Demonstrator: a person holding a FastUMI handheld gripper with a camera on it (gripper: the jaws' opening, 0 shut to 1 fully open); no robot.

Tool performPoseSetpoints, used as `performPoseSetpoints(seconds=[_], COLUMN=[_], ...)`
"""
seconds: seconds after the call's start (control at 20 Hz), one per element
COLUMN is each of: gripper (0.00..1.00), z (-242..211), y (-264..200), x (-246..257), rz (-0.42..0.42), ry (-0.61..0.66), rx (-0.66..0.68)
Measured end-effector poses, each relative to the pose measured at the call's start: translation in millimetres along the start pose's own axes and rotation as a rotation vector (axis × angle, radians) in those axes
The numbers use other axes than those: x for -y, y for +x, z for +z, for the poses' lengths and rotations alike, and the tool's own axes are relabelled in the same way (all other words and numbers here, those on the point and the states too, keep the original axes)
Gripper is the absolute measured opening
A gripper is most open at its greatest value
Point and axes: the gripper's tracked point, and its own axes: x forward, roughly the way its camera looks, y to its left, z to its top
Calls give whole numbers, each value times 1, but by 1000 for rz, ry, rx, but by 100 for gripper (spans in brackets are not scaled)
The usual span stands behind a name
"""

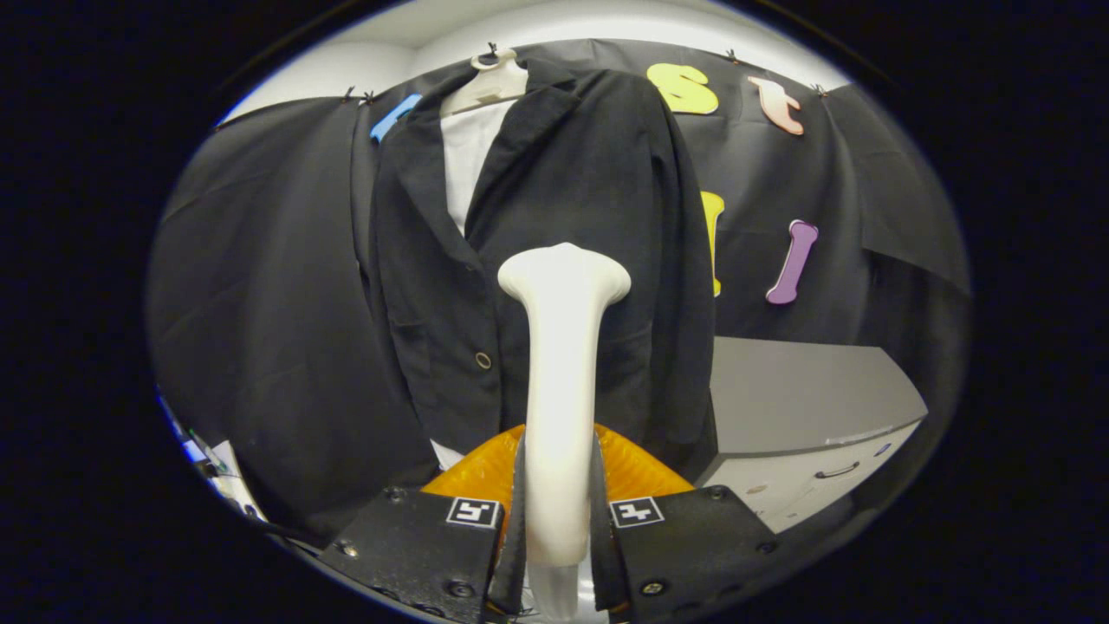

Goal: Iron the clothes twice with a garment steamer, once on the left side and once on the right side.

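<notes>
Gripper (557, 511) clenched on the steamer (561, 364), both fingers pressing its handle, head up and facing the jacket (554, 260). The jacket hangs on a hanger (489, 82) against the wall cloth, just beyond the head, beside a grey cabinet (806, 407). Head sits mid-front near the button (contact with cloth unclear); which pass is under way cannot be judged, and nothing shows either side finished.

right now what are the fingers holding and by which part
The white plastic garment steamer, clamped by both fingers around the lower part of its slim handle, its wide head up near the black jacket.
</notes>
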Motion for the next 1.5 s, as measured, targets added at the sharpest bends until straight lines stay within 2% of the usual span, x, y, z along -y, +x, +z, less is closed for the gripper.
performPoseSetpoints(seconds=[0.5,0.95,1.5], gripper=[33,33,33], z=[-43,-85,-119], y=[1,10,10], x=[3,-3,-2], rz=[-6,22,28], ry=[-12,-30,-34], rx=[-68,-152,-269])
